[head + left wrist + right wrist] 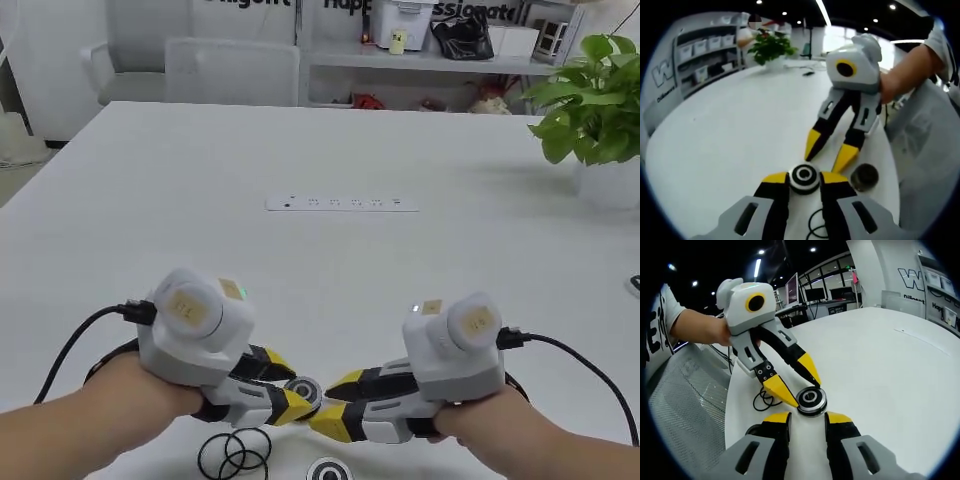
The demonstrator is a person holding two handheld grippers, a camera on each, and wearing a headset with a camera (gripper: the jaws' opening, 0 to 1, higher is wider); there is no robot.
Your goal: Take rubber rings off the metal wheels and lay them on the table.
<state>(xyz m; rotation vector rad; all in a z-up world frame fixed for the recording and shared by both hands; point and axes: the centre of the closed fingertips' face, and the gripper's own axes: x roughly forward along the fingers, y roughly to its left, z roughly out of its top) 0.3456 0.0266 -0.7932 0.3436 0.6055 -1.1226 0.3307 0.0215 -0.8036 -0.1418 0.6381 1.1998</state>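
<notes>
Pinching one wheel [804, 176], second wheel [864, 176] beside.

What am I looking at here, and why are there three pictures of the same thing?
There is no robot: a person holds a two-jaw gripper in each hand at a white table. One picture comes from a headset camera looking down. The two round ones come from cameras riding on the grippers. The left gripper is clamped on a small metal wheel. The right gripper, jaws open, points at it. Black rubber rings and a second wheel lie near the person. A power strip and a potted plant sit farther off.
</notes>
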